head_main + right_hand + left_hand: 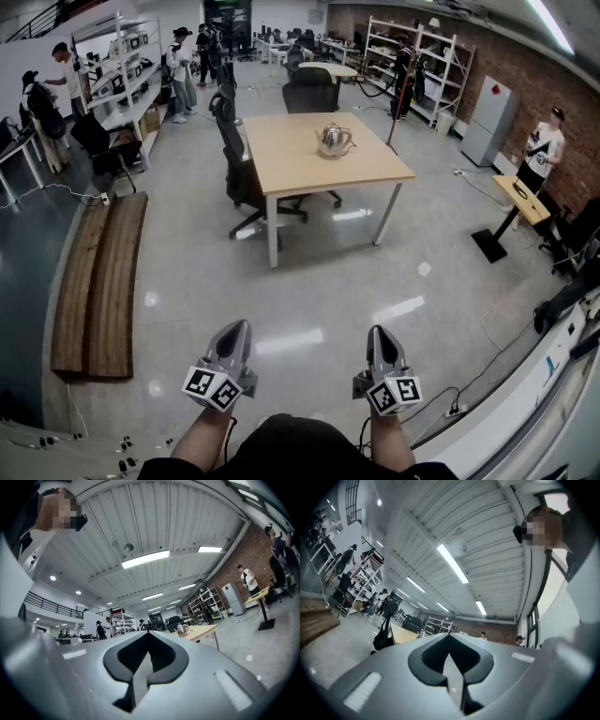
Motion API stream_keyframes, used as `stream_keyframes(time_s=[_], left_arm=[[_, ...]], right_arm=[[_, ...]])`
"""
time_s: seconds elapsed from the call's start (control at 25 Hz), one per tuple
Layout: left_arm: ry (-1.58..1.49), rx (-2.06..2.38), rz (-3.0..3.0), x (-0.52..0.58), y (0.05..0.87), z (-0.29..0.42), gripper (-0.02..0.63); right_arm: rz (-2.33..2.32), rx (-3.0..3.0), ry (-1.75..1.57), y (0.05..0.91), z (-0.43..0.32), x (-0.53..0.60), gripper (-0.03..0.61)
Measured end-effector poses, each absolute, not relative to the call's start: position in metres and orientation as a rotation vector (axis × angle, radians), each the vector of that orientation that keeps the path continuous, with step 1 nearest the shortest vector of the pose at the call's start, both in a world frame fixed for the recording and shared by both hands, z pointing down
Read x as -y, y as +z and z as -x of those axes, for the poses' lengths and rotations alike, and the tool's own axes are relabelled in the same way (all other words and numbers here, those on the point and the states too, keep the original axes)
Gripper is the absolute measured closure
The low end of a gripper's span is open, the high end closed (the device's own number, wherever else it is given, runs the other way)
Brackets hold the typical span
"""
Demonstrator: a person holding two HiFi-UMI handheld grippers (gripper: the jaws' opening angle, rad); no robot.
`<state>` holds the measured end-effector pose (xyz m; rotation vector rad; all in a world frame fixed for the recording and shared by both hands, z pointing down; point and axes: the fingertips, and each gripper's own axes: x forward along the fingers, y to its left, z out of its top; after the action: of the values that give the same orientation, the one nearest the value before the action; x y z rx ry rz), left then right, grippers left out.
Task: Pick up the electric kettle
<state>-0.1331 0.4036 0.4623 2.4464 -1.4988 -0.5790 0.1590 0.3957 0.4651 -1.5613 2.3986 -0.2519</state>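
Open workshop hall, glossy grey floor (309, 281), shelving and bystanders along upper edge. On pale wooden table (281, 164), upper centre of head view: electric kettle (333, 140), upright, well apart from both tools. Black office chair (234, 159) at table's left side. Low in frame, bottom centre: left gripper (238, 326) and right gripper (379, 332), held out over bare floor, tipped slightly upward. Both claws fully closed, pads together, nothing between them. Same electric kettle tiny, just right of centre in right gripper view; not made out in left gripper view. Judged: no part of pickup done. Left to do: walk to table, open a claw, close on handle, lift.
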Motion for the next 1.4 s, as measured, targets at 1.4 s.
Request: stream_keyframes(time_s=[1.4], left_arm=[[-0.588, 1.604, -2.433, -0.378, 0.458, 0.084, 0.615]], right_arm=[[1.483, -2.329, -0.284, 0.466, -0.221, -0.364, 0.577]])
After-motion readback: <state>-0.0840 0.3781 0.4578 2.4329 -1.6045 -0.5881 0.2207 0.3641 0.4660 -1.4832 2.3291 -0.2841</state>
